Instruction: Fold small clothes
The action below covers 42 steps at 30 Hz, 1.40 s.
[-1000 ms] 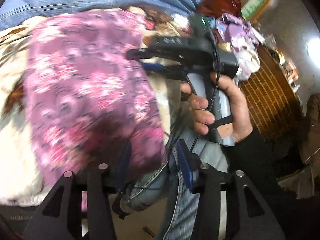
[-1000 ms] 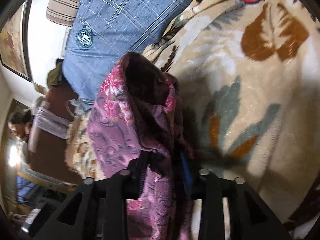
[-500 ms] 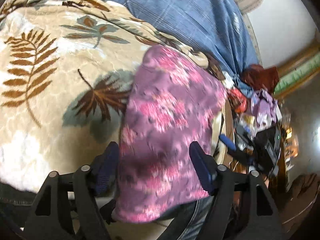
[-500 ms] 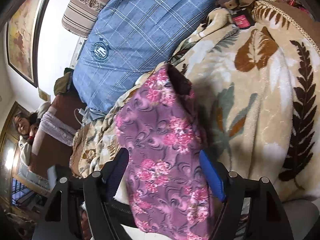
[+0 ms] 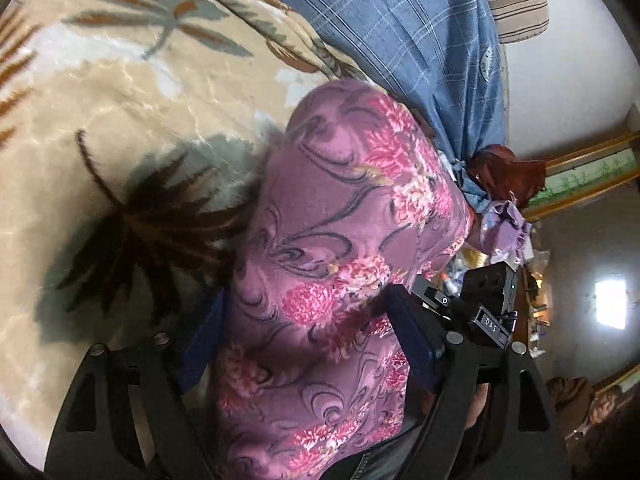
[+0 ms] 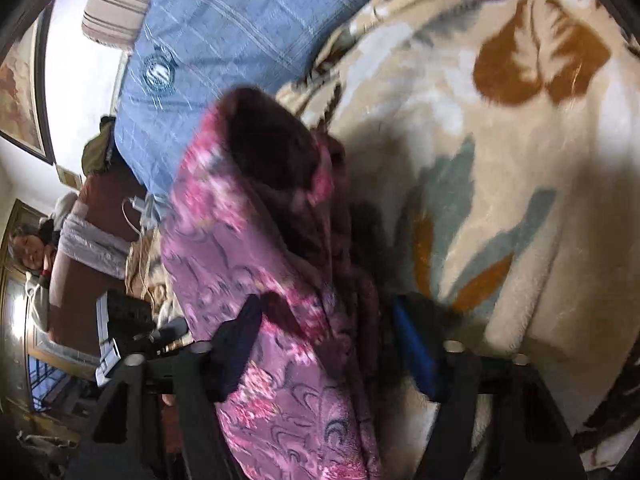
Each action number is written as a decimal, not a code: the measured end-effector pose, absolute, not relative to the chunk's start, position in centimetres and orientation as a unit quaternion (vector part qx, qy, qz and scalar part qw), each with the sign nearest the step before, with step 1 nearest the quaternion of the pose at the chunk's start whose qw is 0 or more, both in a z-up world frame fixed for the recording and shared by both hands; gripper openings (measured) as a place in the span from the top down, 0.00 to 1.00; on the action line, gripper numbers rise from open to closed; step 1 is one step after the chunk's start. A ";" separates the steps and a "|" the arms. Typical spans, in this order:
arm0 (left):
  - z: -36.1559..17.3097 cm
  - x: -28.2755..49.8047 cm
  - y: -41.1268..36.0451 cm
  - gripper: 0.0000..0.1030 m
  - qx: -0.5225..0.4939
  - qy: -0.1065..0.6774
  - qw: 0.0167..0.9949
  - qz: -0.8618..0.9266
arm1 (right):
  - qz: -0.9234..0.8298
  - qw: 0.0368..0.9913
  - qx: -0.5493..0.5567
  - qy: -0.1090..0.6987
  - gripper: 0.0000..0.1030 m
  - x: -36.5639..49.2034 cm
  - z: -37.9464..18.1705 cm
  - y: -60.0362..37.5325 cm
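The left gripper (image 5: 308, 340) has its blue-padded fingers (image 5: 412, 344) spread wide on either side of the purple flowered garment (image 5: 340, 248), and I cannot tell whether they press it. The right gripper (image 6: 324, 344) straddles the same garment (image 6: 248, 264), its fingers (image 6: 412, 344) apart with the bunched cloth between them; whether they pinch it is unclear (that view is blurred). The garment rises in a folded hump off the beige leaf-patterned blanket (image 5: 120, 128) on the bed, its dark inner side showing at the top in the right view. Beyond it lies a blue checked cloth (image 6: 240, 28), and a striped pillow (image 5: 516, 4) rests against the white wall. At the room's edge a person (image 6: 32, 252) sits.
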<state>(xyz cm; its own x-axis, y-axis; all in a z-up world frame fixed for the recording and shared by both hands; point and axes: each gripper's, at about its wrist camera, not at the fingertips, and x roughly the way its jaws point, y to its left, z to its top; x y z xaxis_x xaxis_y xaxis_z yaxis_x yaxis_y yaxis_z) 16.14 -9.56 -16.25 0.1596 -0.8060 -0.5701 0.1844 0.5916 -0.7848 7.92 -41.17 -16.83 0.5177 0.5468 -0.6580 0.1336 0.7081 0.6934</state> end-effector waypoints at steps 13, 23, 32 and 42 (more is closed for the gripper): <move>-16.2 16.7 -9.3 0.61 -0.295 0.537 0.690 -0.384 | 0.181 0.778 0.355 0.486 0.62 8.7 -17.4 -39.9; -14.7 15.6 -9.1 0.75 -0.284 0.533 0.703 -0.375 | 0.188 0.765 0.381 0.485 0.78 8.8 -17.6 -39.7; -7.9 13.1 -2.6 0.77 -0.305 0.486 0.731 -0.370 | 0.231 0.781 0.386 0.433 0.79 6.8 -11.9 -35.2; -2.8 20.4 2.6 0.77 -0.295 0.458 0.766 -0.342 | 0.266 0.794 0.344 0.424 0.79 15.8 -6.0 -27.7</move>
